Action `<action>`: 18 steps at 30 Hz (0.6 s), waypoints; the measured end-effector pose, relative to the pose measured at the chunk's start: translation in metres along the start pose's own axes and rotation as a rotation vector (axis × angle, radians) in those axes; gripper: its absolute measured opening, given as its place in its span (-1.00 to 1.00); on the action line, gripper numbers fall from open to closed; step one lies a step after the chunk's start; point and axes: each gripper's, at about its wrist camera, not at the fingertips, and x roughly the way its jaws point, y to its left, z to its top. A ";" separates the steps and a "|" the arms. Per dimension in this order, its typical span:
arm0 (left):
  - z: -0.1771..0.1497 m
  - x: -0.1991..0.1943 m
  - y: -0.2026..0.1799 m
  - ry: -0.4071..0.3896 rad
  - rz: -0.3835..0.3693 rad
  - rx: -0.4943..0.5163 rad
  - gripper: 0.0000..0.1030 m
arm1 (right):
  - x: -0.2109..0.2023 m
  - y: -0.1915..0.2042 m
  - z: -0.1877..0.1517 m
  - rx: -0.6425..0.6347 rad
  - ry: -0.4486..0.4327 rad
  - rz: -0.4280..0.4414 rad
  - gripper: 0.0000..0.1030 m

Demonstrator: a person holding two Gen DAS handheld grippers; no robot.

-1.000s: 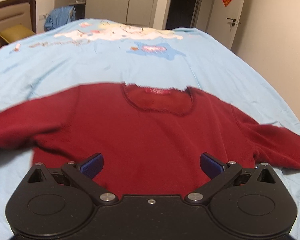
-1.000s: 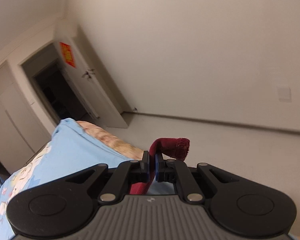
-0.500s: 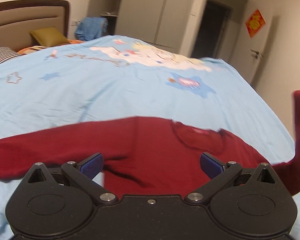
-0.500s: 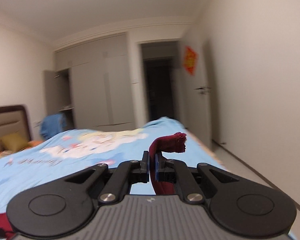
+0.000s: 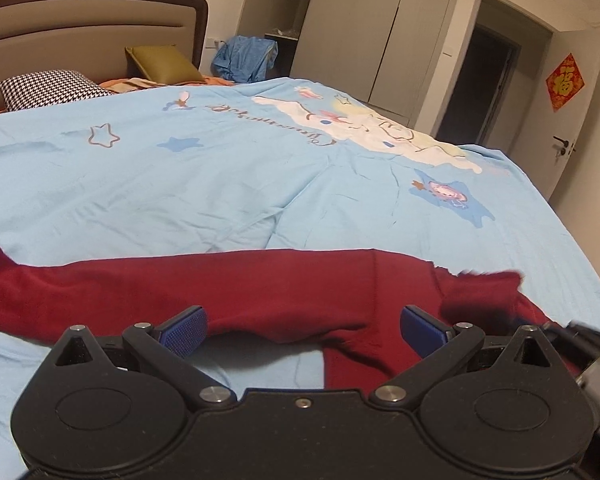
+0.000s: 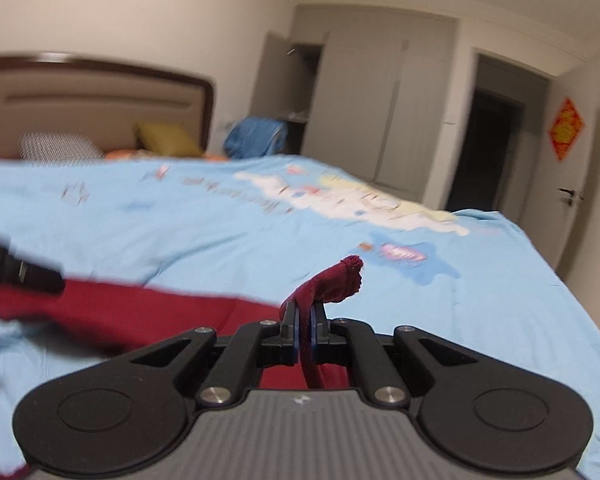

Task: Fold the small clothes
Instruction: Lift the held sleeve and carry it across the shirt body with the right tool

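Observation:
A dark red sweater (image 5: 284, 288) lies spread on the light blue bedcover (image 5: 260, 184), its left sleeve (image 5: 60, 292) stretched out to the left. My left gripper (image 5: 302, 326) hovers open just above the sweater near that sleeve's armpit, nothing between its blue pads. My right gripper (image 6: 305, 330) is shut on the right sleeve's cuff (image 6: 336, 282), which sticks up past the fingertips. The held sleeve (image 5: 484, 296) shows blurred over the sweater's right side in the left wrist view. The sweater's body (image 6: 140, 312) lies to the left in the right wrist view.
Pillows (image 5: 52, 88) and a wooden headboard (image 5: 92, 24) stand at the far left. A blue garment heap (image 5: 246, 60) sits beside wardrobes (image 5: 360, 32). A dark doorway (image 5: 476, 88) and a door (image 5: 576, 120) are at the right. The bed edge (image 5: 580, 248) drops off on the right.
My right gripper swung left with the cuff, carrying the right sleeve over the sweater's body. My left gripper moved left along the sweater toward the left sleeve and stayed open.

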 end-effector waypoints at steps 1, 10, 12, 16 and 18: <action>-0.001 0.002 0.002 0.004 0.002 -0.003 0.99 | 0.003 0.011 -0.008 -0.032 0.020 0.012 -0.88; -0.016 0.026 -0.008 0.035 -0.027 -0.003 0.99 | -0.015 0.043 -0.056 -0.149 0.107 0.150 0.11; -0.021 0.034 -0.016 0.045 -0.045 0.004 0.99 | -0.028 0.030 -0.062 -0.124 0.107 0.170 0.31; -0.038 0.058 -0.039 0.076 -0.066 0.048 0.99 | -0.052 -0.016 -0.070 -0.020 0.116 0.156 0.53; -0.047 0.072 -0.051 0.085 -0.072 0.077 0.99 | -0.063 -0.047 -0.074 0.058 0.113 0.129 0.67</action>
